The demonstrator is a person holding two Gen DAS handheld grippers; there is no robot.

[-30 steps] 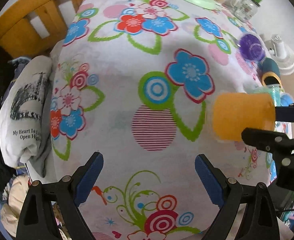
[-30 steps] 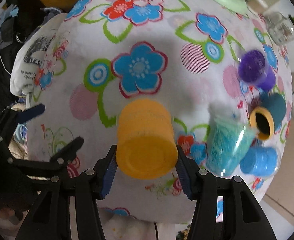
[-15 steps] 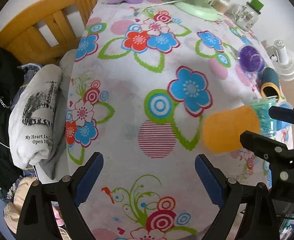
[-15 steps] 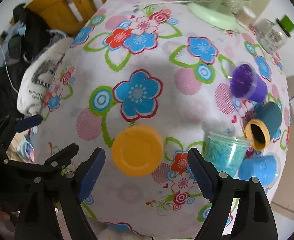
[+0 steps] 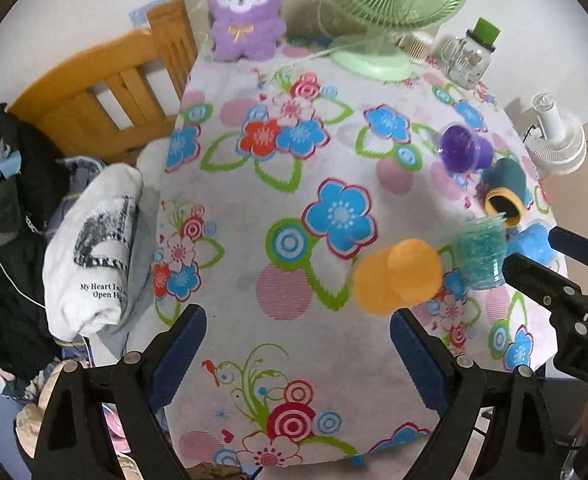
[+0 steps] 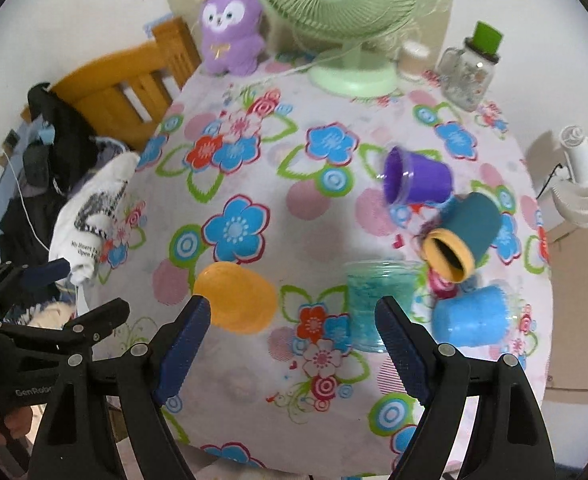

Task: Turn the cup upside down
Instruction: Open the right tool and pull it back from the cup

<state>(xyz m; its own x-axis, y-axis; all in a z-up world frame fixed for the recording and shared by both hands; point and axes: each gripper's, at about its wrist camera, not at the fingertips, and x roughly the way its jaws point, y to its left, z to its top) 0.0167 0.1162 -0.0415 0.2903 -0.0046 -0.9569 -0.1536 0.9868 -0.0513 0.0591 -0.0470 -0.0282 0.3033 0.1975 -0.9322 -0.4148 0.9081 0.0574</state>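
Released since a second ago: orange cup (image 6: pixel 236 298) now stands bottom-up on flowered tablecloth (image 6: pixel 294 200), free of right gripper (image 6: pixel 290 334), whose jaws gape wide just behind it. Left gripper (image 5: pixel 296 344) also spread wide, holding nothing. Teal glitter cup (image 6: pixel 368 304) just beside.

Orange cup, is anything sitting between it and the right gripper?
Nothing visible does. The orange cup stands on the tablecloth just ahead of the right gripper, near its left finger. The glittery teal cup stands off to the right.
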